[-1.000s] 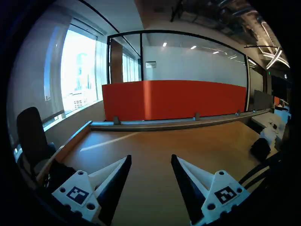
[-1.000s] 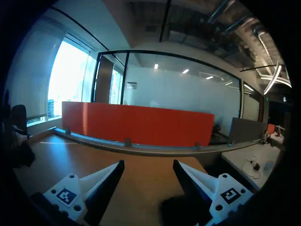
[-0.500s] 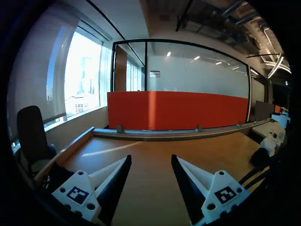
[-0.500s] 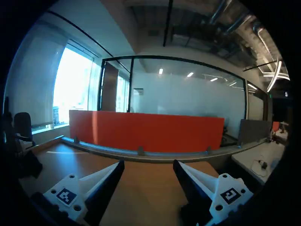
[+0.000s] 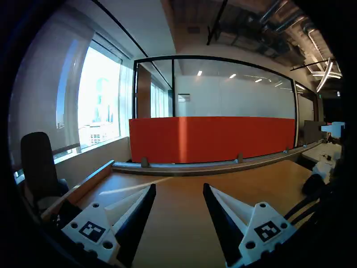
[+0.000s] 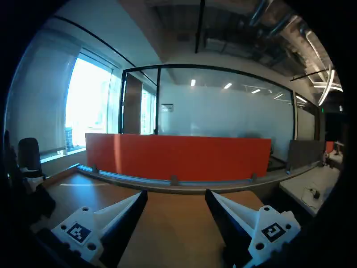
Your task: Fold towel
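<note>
My left gripper (image 5: 178, 191) hovers open over a bare wooden table (image 5: 187, 214), nothing between its white fingers. At the right edge of the left gripper view a dark part of the other gripper (image 5: 312, 183) shows. My right gripper (image 6: 176, 196) is open too, above the same wooden table (image 6: 178, 228), its fingers holding nothing. At the left edge of the right gripper view the other gripper (image 6: 31, 198) appears as a dark and white shape. Both cameras look level toward the far end of the table.
An orange divider panel (image 5: 214, 138) stands along the table's far edge on a grey rail (image 6: 178, 184). A dark office chair (image 5: 38, 165) sits at the left by bright windows. A white desk with cables (image 6: 312, 183) lies to the right. A glass wall rises behind.
Both views have tilted upward, so the orange divider and table sit lower in frame and more ceiling shows. Both grippers stay open.
</note>
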Motion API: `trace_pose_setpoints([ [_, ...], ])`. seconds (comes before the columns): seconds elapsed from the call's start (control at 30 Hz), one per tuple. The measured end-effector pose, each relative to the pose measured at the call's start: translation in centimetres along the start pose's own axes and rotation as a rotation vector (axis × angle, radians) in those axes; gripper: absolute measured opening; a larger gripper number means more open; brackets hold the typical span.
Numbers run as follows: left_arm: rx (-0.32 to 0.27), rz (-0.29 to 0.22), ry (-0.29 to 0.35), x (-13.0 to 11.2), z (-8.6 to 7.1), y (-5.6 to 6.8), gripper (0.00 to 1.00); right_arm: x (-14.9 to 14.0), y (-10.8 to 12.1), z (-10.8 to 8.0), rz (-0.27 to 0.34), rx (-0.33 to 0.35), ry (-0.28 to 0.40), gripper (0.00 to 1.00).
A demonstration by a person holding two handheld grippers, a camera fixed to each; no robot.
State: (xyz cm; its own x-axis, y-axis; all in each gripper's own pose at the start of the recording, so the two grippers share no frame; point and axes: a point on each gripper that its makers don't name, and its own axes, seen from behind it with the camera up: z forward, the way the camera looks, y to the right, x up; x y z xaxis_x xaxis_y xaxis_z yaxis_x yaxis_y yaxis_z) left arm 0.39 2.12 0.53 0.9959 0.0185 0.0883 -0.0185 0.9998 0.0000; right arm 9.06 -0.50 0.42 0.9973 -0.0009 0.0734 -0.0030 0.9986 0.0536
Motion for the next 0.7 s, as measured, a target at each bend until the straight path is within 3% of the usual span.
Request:
trace_pose_setpoints([
  [0.27, 0.018, 0.010, 0.028, -3.2, 0.8, -1.4, 0.78, 0.6, -0.4, 0.4, 0.037, -0.024, 0.017, 1.00],
  [0.7, 0.034, -0.004, 0.077, -8.4, 1.2, -2.4, 0.78, -2.6, -1.2, 0.6, 0.068, -0.056, 0.019, 1.00],
])
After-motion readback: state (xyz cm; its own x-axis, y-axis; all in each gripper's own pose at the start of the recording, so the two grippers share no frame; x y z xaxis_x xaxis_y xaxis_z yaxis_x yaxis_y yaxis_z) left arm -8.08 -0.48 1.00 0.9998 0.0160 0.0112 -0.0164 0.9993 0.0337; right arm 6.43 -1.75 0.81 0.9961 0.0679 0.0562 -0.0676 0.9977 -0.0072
